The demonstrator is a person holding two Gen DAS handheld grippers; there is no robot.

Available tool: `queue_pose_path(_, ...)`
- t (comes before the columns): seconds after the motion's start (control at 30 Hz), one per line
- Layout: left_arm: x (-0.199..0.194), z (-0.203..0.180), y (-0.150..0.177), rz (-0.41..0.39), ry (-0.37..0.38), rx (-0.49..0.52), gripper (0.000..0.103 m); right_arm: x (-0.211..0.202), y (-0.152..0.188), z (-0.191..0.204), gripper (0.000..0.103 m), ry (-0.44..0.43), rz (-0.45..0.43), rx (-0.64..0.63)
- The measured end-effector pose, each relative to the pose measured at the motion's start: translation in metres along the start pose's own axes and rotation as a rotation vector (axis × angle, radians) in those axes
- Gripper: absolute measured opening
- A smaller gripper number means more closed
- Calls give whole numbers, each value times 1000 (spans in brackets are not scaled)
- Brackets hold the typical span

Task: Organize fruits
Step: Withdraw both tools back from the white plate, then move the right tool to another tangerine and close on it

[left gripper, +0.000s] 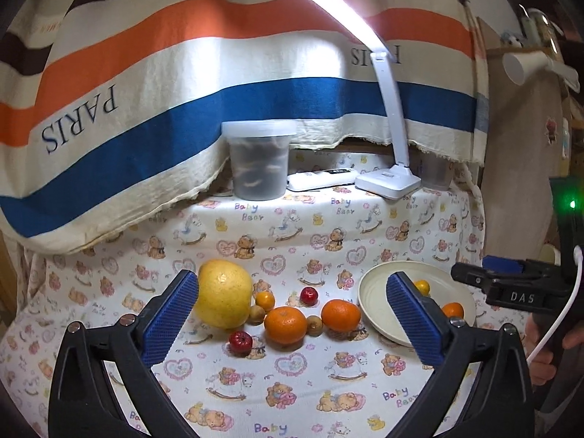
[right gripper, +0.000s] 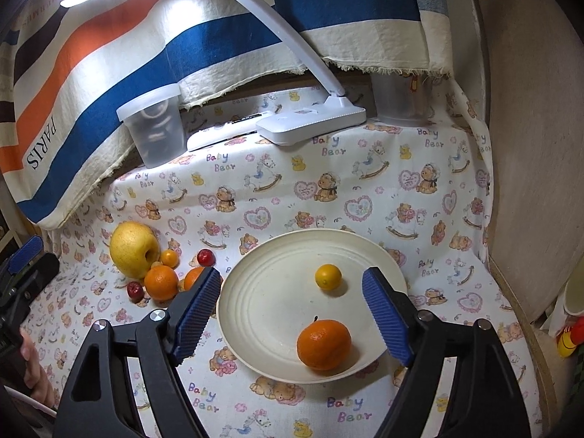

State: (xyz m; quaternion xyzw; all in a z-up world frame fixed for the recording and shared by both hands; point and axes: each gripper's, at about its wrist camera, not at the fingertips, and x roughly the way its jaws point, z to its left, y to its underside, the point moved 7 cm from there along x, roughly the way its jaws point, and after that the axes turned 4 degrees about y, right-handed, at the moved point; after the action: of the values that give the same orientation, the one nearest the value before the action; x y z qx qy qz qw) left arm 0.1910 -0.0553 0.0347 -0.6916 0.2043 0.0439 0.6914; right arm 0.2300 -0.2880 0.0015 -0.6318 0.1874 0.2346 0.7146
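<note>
**Two fruits plated, the pile is still waiting**

So here's where we're at. The round cream plate (right gripper: pixel 255 314) sits on the right of the bear-print worktop (right gripper: pixel 365 189), and it has a big orange mandarin (right gripper: pixel 323 345) on its near side plus a small yellow-orange citrus (right gripper: pixel 328 276) further in.

Everything else is still bunched up left of the plate: the big yellow pomelo (left gripper: pixel 223 294), two orange mandarins (left gripper: pixel 285 325), a small orange kumquat-sized fruit (left gripper: pixel 265 300), two small red fruits (left gripper: pixel 240 342) and a couple of brownish little ones (left gripper: pixel 314 325).

Our left tongs (left gripper: pixel 292 325) are spread wide, nothing between them, facing the pile. Our right tongs (right gripper: pixel 292 314) are spread too, above the plate with nothing pinched. We'd call it roughly a quarter done.
</note>
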Motion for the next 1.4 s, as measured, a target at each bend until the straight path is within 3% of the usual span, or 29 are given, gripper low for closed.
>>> queue_pose_path(0.2, 0, 14, -1, 3, -23, -23, 102, 0, 0, 1, 81, -2, -3, -6)
queue_pose_path(0.37, 5, 25, -1, 10, -73, 15, 102, 0, 2, 6, 81, -3, -6, -21)
queue_pose_path(0.63, 19, 44, 7, 61, -99, -13, 102, -7, 2, 17, 81, -21, -27, -45)
queue_pose_path(0.73, 22, 53, 9, 98, -92, -66, 102, -9, 3, 19, 81, -25, -17, -33)
queue_pose_path(0.83, 16, 58, 5, 92, -70, -107, 102, -20, 2, 32, 82, -126, -20, -16)
queue_pose_path(0.97, 5, 70, -2, 63, -106, -125, 102, -22, -2, 48, 82, -61, -59, -86)
queue_pose_path(1.13, -4, 91, -9, 46, -94, -212, 102, -7, -3, 75, 82, -121, 39, -96)
queue_pose_path(1.23, -6, 101, -9, 46, -89, -242, 102, 1, -8, 95, 82, -116, 41, -126)
queue_pose_path(1.4, 7, 112, -1, 93, -118, -238, 102, 30, -8, 138, 82, -117, 98, -186)
